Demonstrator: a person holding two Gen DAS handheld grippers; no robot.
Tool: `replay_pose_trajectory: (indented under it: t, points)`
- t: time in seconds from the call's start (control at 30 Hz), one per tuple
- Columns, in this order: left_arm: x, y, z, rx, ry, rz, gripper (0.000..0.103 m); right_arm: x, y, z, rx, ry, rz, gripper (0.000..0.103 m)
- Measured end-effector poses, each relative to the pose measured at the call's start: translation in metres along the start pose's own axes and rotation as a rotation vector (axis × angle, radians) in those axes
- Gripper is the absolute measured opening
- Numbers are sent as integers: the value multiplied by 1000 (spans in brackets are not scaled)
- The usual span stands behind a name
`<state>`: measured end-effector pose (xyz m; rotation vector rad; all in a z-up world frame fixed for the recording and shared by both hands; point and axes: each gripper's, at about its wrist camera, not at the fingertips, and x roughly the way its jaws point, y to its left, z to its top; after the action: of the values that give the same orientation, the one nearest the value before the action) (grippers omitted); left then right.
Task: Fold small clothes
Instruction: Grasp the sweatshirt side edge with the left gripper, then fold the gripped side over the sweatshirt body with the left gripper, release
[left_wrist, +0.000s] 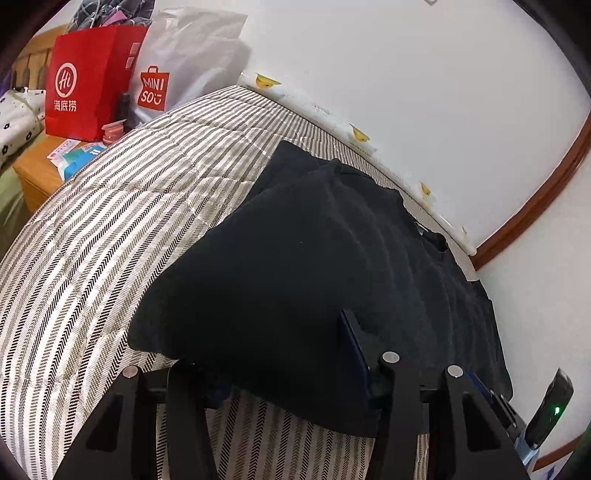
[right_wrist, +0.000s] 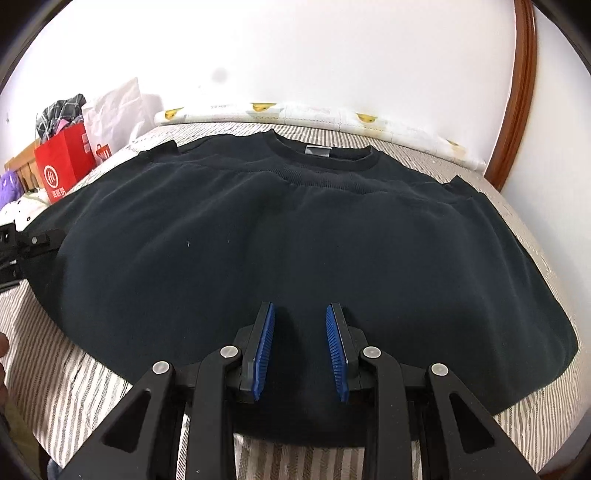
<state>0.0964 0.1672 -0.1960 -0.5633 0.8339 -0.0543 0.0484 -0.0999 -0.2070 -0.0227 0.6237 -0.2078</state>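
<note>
Below, ribbed blue pads of the right gripper (right_wrist: 300, 350) stand parted over soft black sweatshirt (right_wrist: 295, 240).

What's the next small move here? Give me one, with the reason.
Probably close the left gripper on the side edge of the black sweatshirt. Its hem already lies up by the collar, so a sideways fold looks next. Cloth lies between that gripper's fingers, covering one.

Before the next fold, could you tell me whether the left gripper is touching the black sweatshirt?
Touching: the left wrist view shows the sweatshirt draped against the left gripper's blue pad.
</note>
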Motion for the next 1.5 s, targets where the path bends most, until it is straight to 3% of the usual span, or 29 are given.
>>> replay_pose_trajectory:
  t: [0.23, 0.4, 0.47, 0.7, 0.97, 1.2, 1.37, 1.5]
  points:
    - [-4, -14, 8, 40, -4, 48, 25, -20, -2, -16, -12, -9, 27, 29]
    - [-20, -56, 12, 193, -86, 131, 19, -39, -13, -26, -29, -18, 76, 29]
    - [-28, -80, 13, 266, -133, 146, 18, -46, -23, -27, -18, -25, 57, 29]
    - [-41, -156, 11, 427, -188, 33, 15, -64, -74, -25, 67, -42, -15, 29]
    - [-3, -229, -33, 630, -55, -116, 14, -68, -118, -25, 127, -33, -73, 29]
    - [44, -237, -63, 649, 137, -193, 15, -65, -140, -29, 147, -18, -92, 29]
    - [36, -233, -66, 680, 133, -229, 23, -63, -144, -29, 161, -2, -57, 29]
    - [18, -227, -64, 679, 110, -249, 43, -63, -138, -18, 166, -11, -19, 34]
